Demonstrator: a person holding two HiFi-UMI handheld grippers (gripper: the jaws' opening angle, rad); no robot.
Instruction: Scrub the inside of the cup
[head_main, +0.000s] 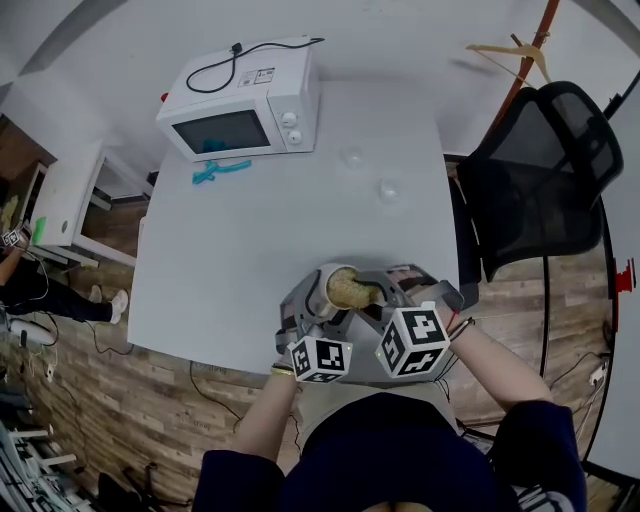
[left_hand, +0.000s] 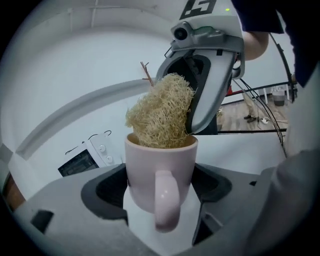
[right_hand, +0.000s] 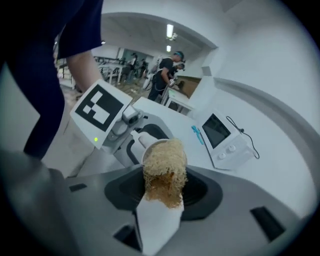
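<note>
**A:** Where is the cup, and what has hold of it?

**B:** The pale pink ceramic cup (left_hand: 160, 172) is low in the centre of the left gripper view, with its handle facing the camera. The left gripper (left_hand: 160, 202) has its jaws clamped on the cup's sides. In the head view it hangs over the near edge of the white table (head_main: 250, 230), with its mouth tipped toward the right side of the frame.

**A:** And the other one?

**B:** The right gripper (right_hand: 162, 200) has its jaws pinched on a straw-coloured fibrous loofah scrubber (right_hand: 165, 167). The loofah's far end sits in the cup's mouth, but most of it stands above the rim.

**A:** So which step is this?

**B:** I'd say the scrubbing itself, early on or between strokes.

**A:** What does the next move need?

**B:** Probably pushing the loofah deeper, then twisting it against the wall and bottom. The left jaws must grip the cup firmly so it can't turn.
</note>
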